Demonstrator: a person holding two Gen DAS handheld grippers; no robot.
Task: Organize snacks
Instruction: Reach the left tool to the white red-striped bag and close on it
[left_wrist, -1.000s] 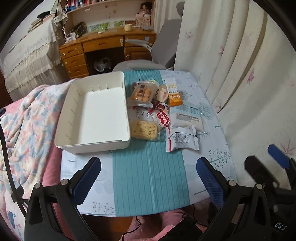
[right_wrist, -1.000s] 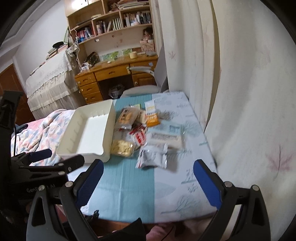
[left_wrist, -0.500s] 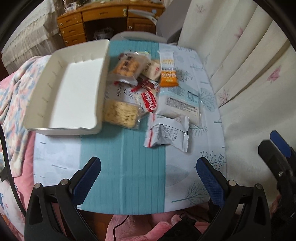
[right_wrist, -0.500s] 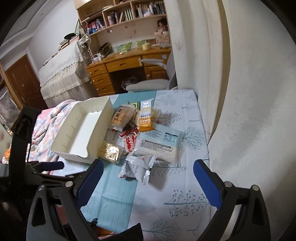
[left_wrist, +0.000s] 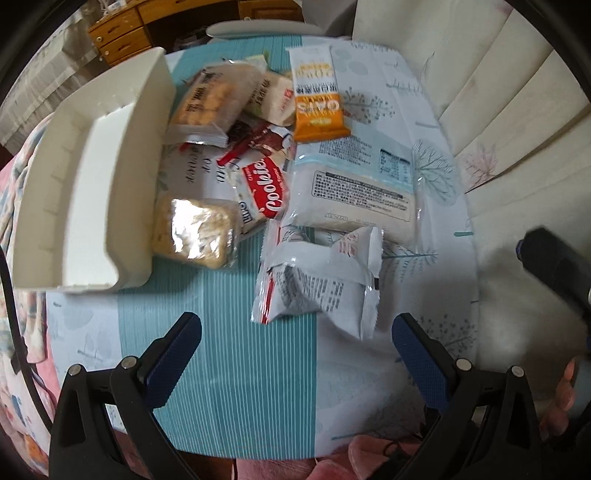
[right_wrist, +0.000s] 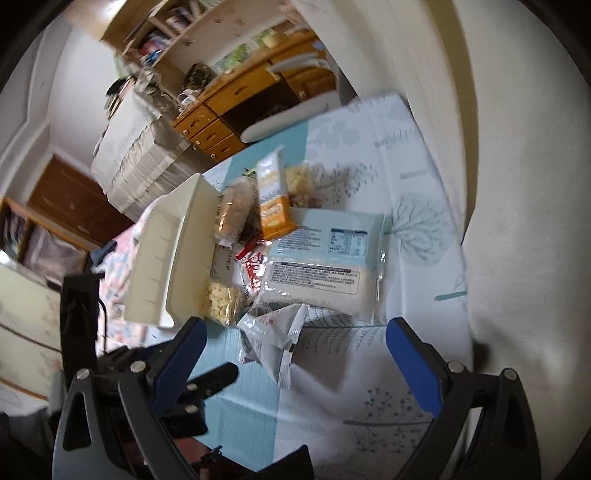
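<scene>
Both of my grippers have come in closer and lower over the table than a second ago, so the snack pile now fills far more of each view, and the right one has rolled, so its picture sits tilted.

From the left wrist, I see my left gripper (left_wrist: 295, 332) with its blue-padded fingers (left_wrist: 175, 356) spread wide and holding nothing; just ahead of it lies a crinkled silver packet (left_wrist: 317, 280) on the tablecloth (left_wrist: 236, 376), straddling the teal stripe and the white printed part; behind that packet, touching its far edge, sits a large pale bag (left_wrist: 354, 192) with small print; an orange bar (left_wrist: 317, 99) rests at the bag's far corner; a red cookie pack (left_wrist: 267, 186) lies left of the bag, a clear biscuit pack (left_wrist: 195, 232) sits against the wall of the white tray (left_wrist: 122, 173), and a second biscuit pack (left_wrist: 212, 98) lies further back beside the same wall; the tray has nothing in it; at the right edge a dark blurred part of the other tool shows.

From the right wrist, my right gripper (right_wrist: 295, 350) also has its fingers (right_wrist: 413, 362) wide apart and empty; the silver packet (right_wrist: 275, 332) lies between them in the picture, near the left finger; the pale bag (right_wrist: 325, 266) is beyond it, the orange bar (right_wrist: 273, 206) further back, and the tray (right_wrist: 177, 258) stands to the left, its inside bare; the left gripper (right_wrist: 199, 373) shows dark at lower left.
</scene>
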